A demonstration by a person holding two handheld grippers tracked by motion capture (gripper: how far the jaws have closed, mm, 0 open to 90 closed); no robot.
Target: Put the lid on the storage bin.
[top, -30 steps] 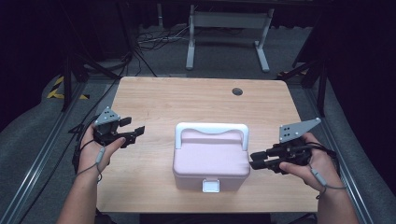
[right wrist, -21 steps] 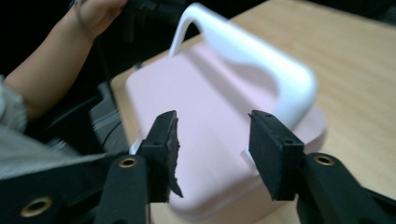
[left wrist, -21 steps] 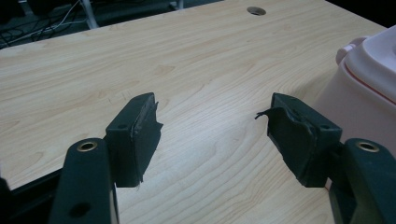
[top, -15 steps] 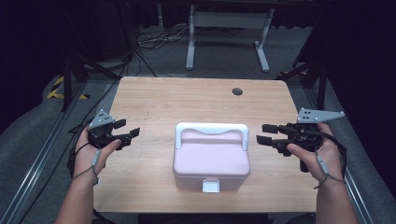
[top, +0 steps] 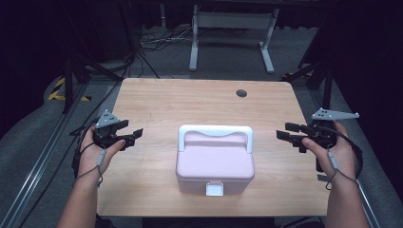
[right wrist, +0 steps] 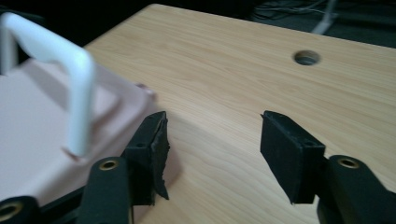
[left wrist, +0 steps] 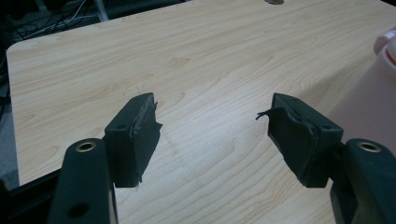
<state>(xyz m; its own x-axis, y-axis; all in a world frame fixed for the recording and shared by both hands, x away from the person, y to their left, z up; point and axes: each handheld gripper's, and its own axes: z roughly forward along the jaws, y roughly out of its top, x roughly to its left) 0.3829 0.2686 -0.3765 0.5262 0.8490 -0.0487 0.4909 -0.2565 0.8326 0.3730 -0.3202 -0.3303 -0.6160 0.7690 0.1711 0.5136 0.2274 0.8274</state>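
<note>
Right hand-held gripper hangs over the right side of the table, jaws apart and just now opening wider, nothing between them. Just past its fingertips, toward the table's middle, sits the pink box, lid down, white handle upright across the top; in the right gripper view the box lies right beside the left jaw, not touched. Over on the far side of the box, the left hand-held gripper hovers near the table's left edge, jaws spread over bare wood, the box well off its tips. Beyond both, a round cable hole near the table's far edge.
</note>
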